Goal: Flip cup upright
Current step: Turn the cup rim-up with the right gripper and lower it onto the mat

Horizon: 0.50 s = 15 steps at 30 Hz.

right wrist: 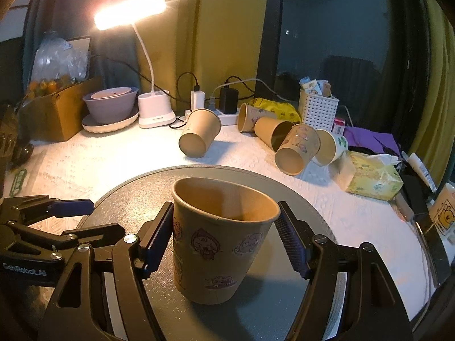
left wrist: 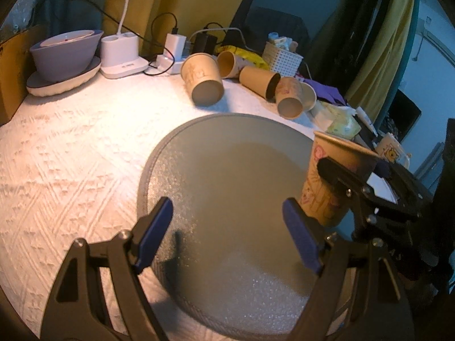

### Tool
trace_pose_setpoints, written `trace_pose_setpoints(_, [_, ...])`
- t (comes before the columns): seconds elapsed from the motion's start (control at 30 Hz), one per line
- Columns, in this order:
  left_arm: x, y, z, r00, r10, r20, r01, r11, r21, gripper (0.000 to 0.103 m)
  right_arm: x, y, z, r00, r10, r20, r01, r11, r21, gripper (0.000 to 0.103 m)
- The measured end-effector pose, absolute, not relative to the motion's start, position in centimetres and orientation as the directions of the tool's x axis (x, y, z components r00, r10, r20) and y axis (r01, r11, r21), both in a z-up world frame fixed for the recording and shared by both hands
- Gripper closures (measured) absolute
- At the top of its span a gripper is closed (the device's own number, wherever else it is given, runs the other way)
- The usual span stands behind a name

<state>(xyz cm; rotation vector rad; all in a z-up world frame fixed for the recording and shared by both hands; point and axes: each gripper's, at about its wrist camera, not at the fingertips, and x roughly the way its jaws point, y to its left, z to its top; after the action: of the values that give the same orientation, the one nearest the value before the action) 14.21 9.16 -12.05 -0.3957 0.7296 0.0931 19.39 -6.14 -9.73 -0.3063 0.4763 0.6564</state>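
Observation:
A tan paper cup (right wrist: 219,244) with cartoon prints stands upright, mouth up, on the round grey mat (right wrist: 159,312). My right gripper (right wrist: 227,238) has its jaws on either side of the cup; the left pad touches the rim, and a thin gap shows at the right pad. In the left wrist view the same cup (left wrist: 327,182) stands at the mat's right edge (left wrist: 227,170) with the right gripper's fingers (left wrist: 341,176) around it. My left gripper (left wrist: 227,236) is open and empty over the mat.
Several paper cups (right wrist: 199,136) lie on their sides on the white cloth behind the mat. A lit desk lamp (right wrist: 153,110), stacked bowls (right wrist: 111,108), a power strip, a white basket (right wrist: 317,108) and a tissue pack (right wrist: 369,179) stand farther back.

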Motion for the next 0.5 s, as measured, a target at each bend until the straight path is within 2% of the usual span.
trace_pose_setpoints(0.5, [13.0,8.6,-12.1,0.742,-0.040,-0.669,-0.221,0.928,-0.300,0.022,17.1,-7.1,-10.6,0.704,0.489,-0.516,-0.635,0.759,-0.147,0.029])
